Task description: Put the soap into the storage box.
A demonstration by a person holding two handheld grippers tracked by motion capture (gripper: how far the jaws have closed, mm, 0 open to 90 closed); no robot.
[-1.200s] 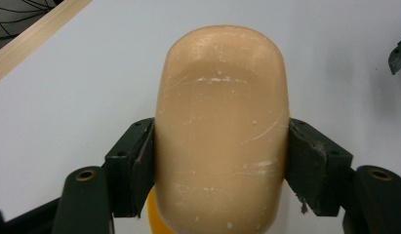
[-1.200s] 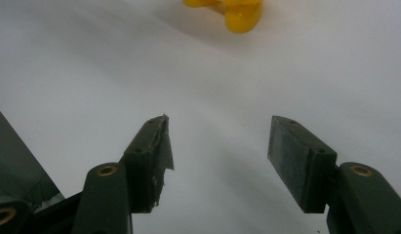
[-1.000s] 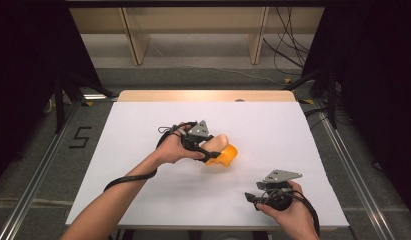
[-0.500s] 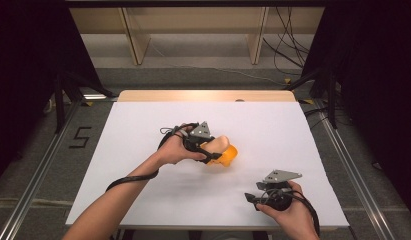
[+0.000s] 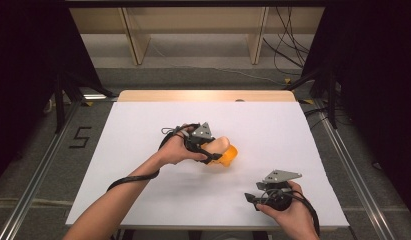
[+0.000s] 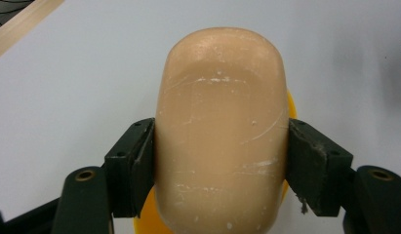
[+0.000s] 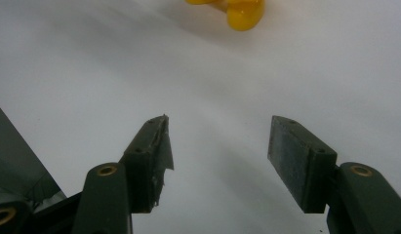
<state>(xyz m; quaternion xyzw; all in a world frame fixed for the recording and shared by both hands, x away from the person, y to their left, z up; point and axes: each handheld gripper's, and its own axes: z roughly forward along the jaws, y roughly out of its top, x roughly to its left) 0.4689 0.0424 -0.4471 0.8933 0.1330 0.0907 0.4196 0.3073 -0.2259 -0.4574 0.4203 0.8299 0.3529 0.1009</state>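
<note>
My left gripper [image 5: 213,150] is clamped on a peach-coloured bar of soap [image 6: 221,126]. In the left gripper view both pads press flat against the bar's long sides, one on each flank, with the bar's rounded far end sticking out past the jaws. The bar's face is scuffed, with white flecks and fine scratches. A yellow thing [image 6: 290,105] peeks out from beneath the bar at its right edge and again low at the left; I cannot tell from that view whether bar and yellow thing touch.

In the high view my left hand [image 5: 175,149] wraps the gripper body from the left. The forearm runs diagonally up from the bottom left edge, and the gripper points to the right. Bar and yellow thing [image 5: 228,157] sit near the middle of the white table [image 5: 143,125]. The cable loops off the back of the gripper and trails beside my forearm.

My right gripper [image 5: 254,199] is open with nothing between its jaws. The right gripper view shows bare table between the two pads, the left pad's facing torn and ragged at its edge. My right hand [image 5: 283,210] rests near the table's front right edge, well apart from the soap, with the gripper aimed leftward. The yellow thing [image 7: 242,10] shows at the top of that view.
</note>
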